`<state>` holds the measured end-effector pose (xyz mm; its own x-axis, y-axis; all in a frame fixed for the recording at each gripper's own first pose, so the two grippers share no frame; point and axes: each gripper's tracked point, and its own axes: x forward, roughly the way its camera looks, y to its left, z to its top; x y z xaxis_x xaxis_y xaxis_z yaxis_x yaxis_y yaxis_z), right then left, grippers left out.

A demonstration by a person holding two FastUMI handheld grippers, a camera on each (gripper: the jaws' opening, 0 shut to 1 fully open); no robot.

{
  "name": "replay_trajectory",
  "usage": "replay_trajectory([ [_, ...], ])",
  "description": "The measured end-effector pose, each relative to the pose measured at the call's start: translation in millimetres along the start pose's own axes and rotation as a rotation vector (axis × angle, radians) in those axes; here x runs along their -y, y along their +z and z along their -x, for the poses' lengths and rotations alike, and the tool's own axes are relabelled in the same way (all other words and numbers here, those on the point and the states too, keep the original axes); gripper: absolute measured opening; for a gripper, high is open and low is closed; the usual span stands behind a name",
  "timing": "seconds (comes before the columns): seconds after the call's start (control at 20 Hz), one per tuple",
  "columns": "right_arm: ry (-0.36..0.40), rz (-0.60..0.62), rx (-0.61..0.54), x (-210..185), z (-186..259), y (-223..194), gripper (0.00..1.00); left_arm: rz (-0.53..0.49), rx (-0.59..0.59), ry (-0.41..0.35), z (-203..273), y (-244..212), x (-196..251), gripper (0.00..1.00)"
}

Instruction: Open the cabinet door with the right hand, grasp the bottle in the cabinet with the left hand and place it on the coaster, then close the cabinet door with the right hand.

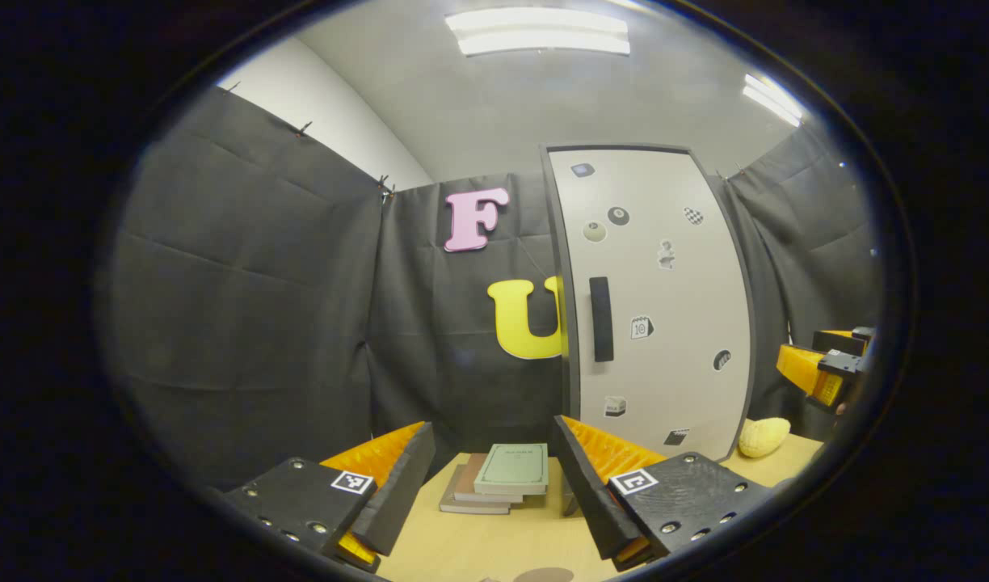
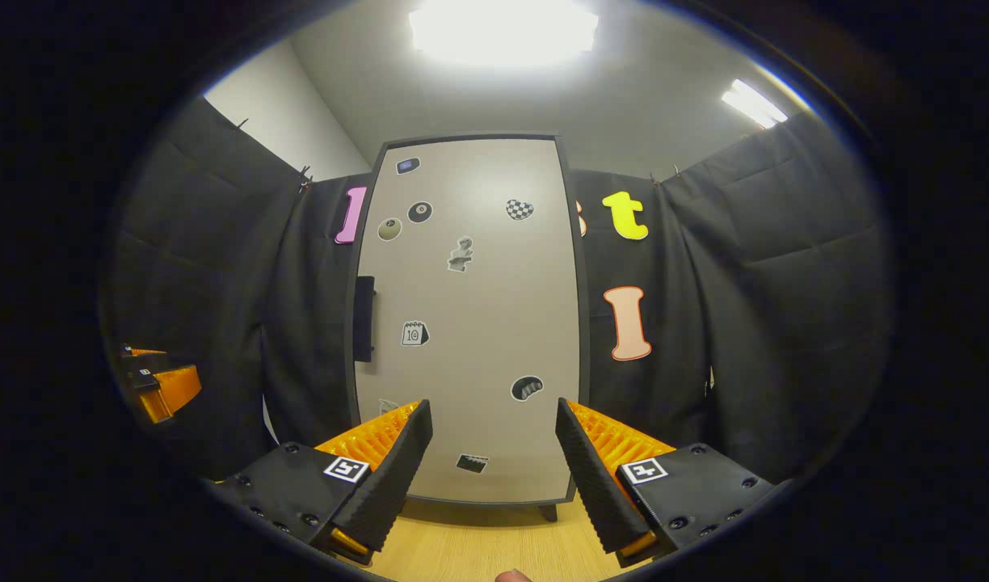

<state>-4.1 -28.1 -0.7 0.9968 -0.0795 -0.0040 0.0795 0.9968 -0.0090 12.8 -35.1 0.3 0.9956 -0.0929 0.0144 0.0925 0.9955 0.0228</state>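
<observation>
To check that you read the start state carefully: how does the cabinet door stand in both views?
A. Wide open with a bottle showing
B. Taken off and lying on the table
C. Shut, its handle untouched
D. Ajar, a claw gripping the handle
C: the cabinet door sits flush in its frame, and the dark handle has nothing on it; the right claw is open, short of the door.

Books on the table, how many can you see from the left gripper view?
2 books: a green one lying on top of a brownish one, stacked on the table left of the cabinet door. More could be hidden.
</observation>
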Motion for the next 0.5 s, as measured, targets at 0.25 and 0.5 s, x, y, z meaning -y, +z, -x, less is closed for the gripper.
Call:
replay_trajectory([
  [0.25,0.019,-0.013,0.012,-11,-15,13,0.97,-0.011,0.001,0.01,0,2,-10,0.9],
  [0.5,0.043,-0.017,0.028,-28,-42,36,0.98,-0.019,0.003,0.045,10,3,-33,0.88],
])
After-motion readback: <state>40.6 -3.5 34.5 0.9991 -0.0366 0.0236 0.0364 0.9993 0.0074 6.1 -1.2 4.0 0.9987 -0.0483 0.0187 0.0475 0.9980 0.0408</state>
